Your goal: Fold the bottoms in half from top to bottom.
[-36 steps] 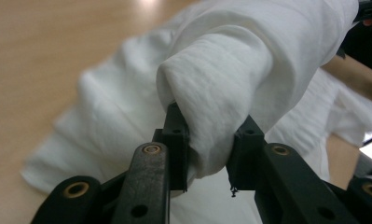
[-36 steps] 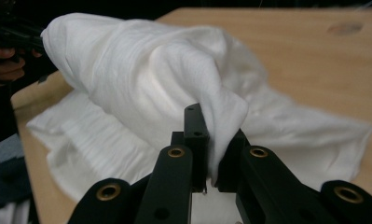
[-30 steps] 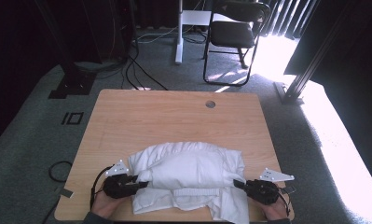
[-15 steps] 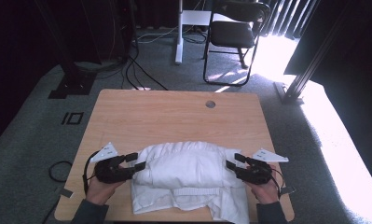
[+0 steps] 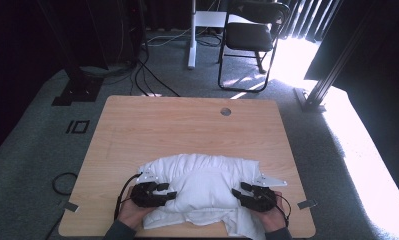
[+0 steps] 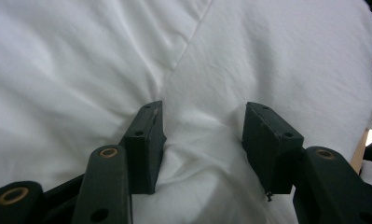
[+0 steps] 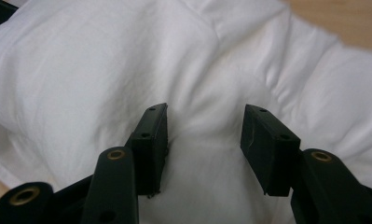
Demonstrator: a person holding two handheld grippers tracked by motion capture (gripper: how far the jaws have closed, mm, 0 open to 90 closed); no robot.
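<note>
A: So how far along does the work look?

B: Early to middling, I'd judge. The pillow (image 5: pixel 202 182) lies at the near edge of the table (image 5: pixel 187 125), plump on top, with a looser layer of white cloth (image 5: pixel 207 222) spilling out beneath it toward the person. That loose part is not yet smoothed or tucked.

A: And the tools?

B: The left gripper (image 5: pixel 162 192) comes in at the pillow's left side, the right gripper (image 5: pixel 242 192) at its right. Both have just been closing a little, with fabric between the jaws.

A: Clamped, then?

B: Not that I can see. In the left gripper view the jaws stand about half apart and press into the pillow, a fold bunching between them. The right gripper view shows much the same.
</note>
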